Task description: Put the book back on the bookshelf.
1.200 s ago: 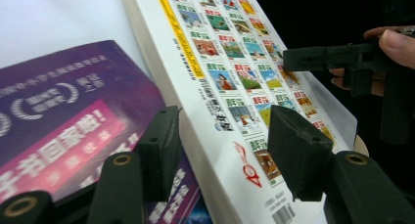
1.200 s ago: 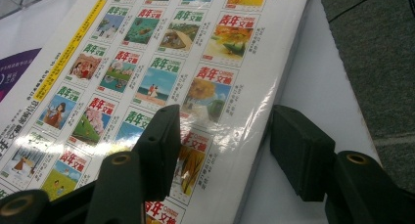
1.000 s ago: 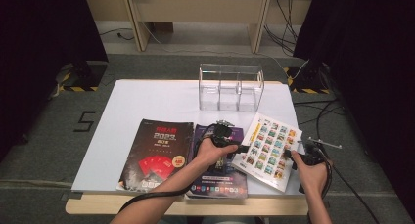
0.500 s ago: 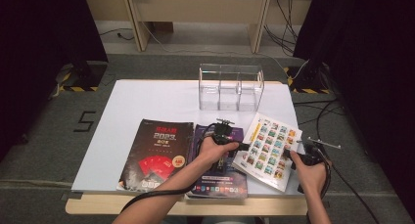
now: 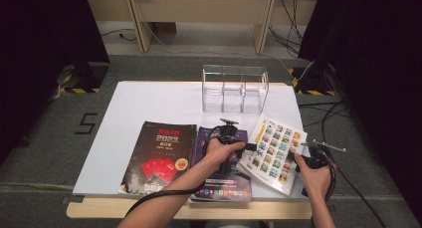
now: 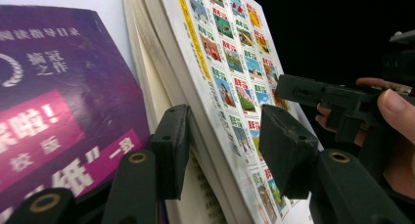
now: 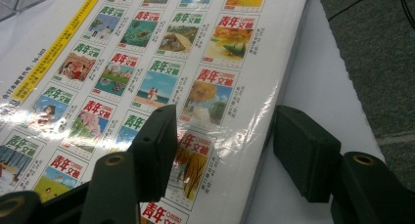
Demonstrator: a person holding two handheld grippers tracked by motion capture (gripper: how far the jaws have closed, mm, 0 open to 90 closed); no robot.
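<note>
A white surface (image 5: 149, 103) carries the illustrated magazine (image 5: 271, 151) at its right edge. The left tool (image 6: 222, 150), jaws just widening, straddles its lifted spine unclamped; the right tool (image 7: 222, 150) gapes over its corner. Both should bite squarely before lifting. The purple book (image 5: 221, 183) beneath and the clear organizer (image 5: 234, 88) crowd in

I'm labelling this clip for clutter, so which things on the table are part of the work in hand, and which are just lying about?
In the work:
- white magazine with rows of small cover pictures
- left hand-held gripper, jaws astride the magazine's edge
- right hand-held gripper, jaws open at its other edge

Lying about:
- purple magazine, partly under the left forearm
- black magazine
- clear plastic organiser
</note>
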